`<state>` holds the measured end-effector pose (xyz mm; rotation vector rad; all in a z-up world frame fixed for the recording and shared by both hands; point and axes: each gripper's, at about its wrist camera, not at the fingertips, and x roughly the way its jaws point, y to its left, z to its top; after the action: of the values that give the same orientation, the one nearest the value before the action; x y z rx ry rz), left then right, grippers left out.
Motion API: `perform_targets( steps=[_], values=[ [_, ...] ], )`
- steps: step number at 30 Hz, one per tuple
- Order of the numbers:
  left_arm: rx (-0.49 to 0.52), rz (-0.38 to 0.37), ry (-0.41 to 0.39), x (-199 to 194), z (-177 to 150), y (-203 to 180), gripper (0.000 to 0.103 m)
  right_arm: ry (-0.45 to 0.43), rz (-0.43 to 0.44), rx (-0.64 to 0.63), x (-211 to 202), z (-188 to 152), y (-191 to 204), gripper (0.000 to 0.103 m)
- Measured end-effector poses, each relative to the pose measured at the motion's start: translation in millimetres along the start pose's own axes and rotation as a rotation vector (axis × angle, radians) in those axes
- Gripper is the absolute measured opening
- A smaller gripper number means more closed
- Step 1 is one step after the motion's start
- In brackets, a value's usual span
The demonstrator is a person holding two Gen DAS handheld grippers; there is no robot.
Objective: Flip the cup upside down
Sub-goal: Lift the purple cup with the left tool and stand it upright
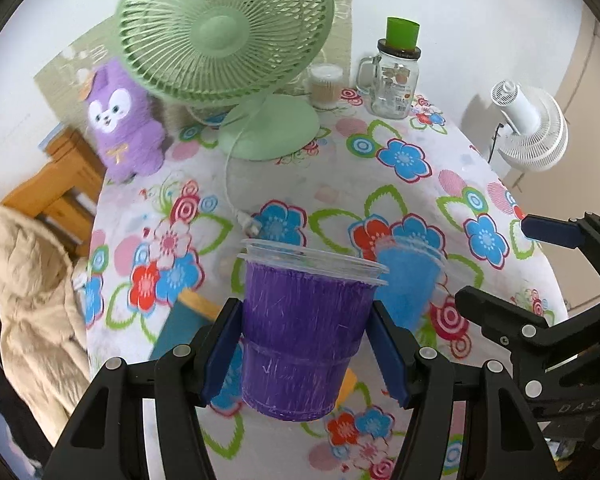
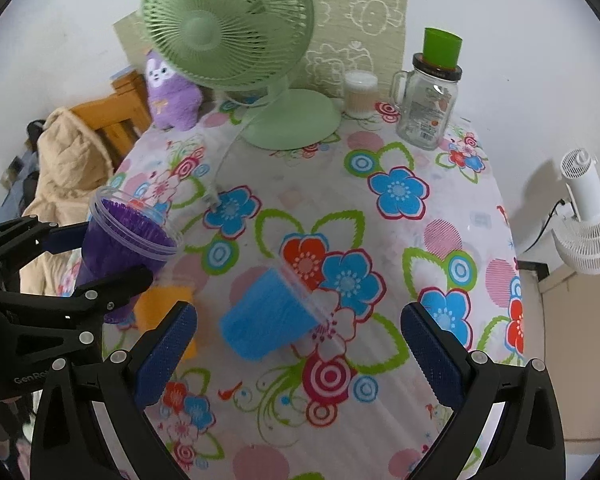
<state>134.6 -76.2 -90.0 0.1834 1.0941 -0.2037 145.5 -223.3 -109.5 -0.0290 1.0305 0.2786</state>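
Observation:
My left gripper [image 1: 304, 344] is shut on a purple plastic cup [image 1: 300, 336] and holds it upright above the floral table, rim up. The same cup [image 2: 128, 240] shows at the left of the right wrist view, held by the left gripper [image 2: 96, 260]. A blue cup [image 2: 268, 312] lies tilted on its side on the tablecloth, just ahead of my right gripper [image 2: 300, 340], which is open and empty with its fingers on either side of the cup. In the left wrist view the blue cup [image 1: 410, 280] sits right behind the purple one. The right gripper [image 1: 512, 272] shows at the right there.
An orange cup [image 2: 168, 312] lies on the floral table [image 2: 440, 208] near the left gripper. A green fan [image 2: 236, 40] with its cord, a purple plush [image 2: 172, 92], a glass jar [image 2: 428, 104] and a swab box [image 2: 360, 92] stand at the back. A white fan [image 2: 588, 216] stands off the right edge.

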Motion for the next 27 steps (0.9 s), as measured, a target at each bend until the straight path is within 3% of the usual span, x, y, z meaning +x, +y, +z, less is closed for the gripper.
perform_targets(
  steps=[10, 20, 27],
  values=[
    [-0.145, 0.038, 0.018, -10, -49, -10, 0.065, 0.005, 0.043, -0.082, -15, -35, 6, 0.103],
    [-0.332, -0.010, 0.060, 3, -93, -10, 0.065, 0.027, 0.058, -0.121, -10, -64, 12, 0.103],
    [-0.360, -0.023, 0.091, 27, -114, -14, 0.065, 0.043, 0.042, -0.141, 5, -78, 13, 0.103]
  ],
)
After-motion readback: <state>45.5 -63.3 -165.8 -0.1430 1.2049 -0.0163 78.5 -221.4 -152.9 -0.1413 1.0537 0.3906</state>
